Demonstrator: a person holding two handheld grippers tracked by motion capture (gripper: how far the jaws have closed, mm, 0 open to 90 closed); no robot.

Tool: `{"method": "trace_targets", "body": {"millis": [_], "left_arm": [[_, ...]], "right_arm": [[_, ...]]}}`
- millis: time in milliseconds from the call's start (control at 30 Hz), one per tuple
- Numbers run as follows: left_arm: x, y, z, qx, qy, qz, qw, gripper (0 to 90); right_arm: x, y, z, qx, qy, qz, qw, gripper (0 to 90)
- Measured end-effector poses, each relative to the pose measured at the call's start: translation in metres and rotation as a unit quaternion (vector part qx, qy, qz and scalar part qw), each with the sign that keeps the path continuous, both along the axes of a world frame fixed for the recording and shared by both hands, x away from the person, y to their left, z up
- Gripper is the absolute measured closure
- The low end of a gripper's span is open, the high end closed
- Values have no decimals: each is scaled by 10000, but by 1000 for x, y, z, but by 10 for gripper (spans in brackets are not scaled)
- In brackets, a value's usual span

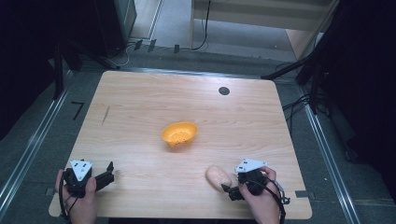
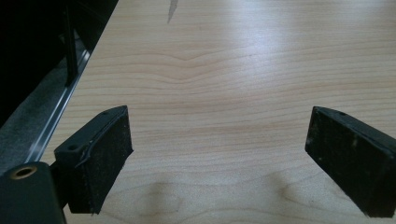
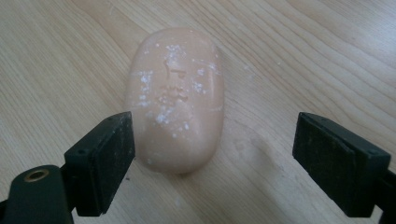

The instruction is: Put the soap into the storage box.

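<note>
Right gripper view crops the right gripper [image 3: 212,158], jaws spread and empty, with the soap [image 3: 175,98] lying just ahead near its left pad on the pale wood table [image 3: 303,60], embossed lettering unreadable under white flecks.

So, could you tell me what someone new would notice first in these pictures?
Probably the bright orange bowl near the middle of the wooden table. Next comes the pale peach bar of soap, speckled white, lying near the front edge just ahead of the right gripper, whose jaws stand open. The left gripper is open over bare wood.
</note>
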State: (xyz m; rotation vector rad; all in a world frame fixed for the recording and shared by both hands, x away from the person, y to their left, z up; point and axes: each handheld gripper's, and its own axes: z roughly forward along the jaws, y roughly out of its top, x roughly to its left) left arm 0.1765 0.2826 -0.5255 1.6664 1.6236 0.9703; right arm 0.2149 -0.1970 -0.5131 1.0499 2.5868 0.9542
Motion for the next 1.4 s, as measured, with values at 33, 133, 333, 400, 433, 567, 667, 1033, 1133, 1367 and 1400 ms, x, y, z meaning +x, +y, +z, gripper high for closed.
{"method": "trace_targets", "body": {"millis": [33, 133, 333, 400, 433, 567, 667, 1033, 1133, 1367, 1400], "left_arm": [[0, 0, 0, -4, 3, 1, 10000, 75], [0, 0, 0, -7, 12, -4, 10000, 76], [0, 0, 0, -7, 3, 1, 10000, 76], [0, 0, 0, -8, 5, 0, 10000, 75], [0, 0, 0, -2, 5, 7, 10000, 75], [0, 0, 0, 1, 6, 6, 10000, 75], [0, 0, 0, 8, 11, 3, 10000, 76], [0, -1, 0, 20, 19, -2, 10000, 75], [0, -1, 0, 21, 14, -10, 10000, 75], [0, -1, 0, 13, 8, -13, 10000, 76], [0, -1, 0, 21, 13, -21, 10000, 76]], "right_arm": [[0, 2, -1, -3, -2, 13, 10000, 133], [0, 5, -1, 10, 20, 9, 10000, 133], [1, 13, -4, 17, 62, 15, 10000, 133], [2, 16, -6, -8, 81, 59, 9999, 133], [2, 18, -6, -6, 103, 26, 9999, 134], [2, 24, -10, -54, 183, 35, 9998, 135], [3, 27, -12, -25, 207, 37, 9998, 143], [3, 35, -15, -158, 175, -65, 9997, 237], [3, 36, -16, -178, 100, -34, 9998, 250], [3, 39, -16, -186, -43, -18, 9998, 307], [3, 39, -17, -176, -56, -7, 9998, 314]]}}
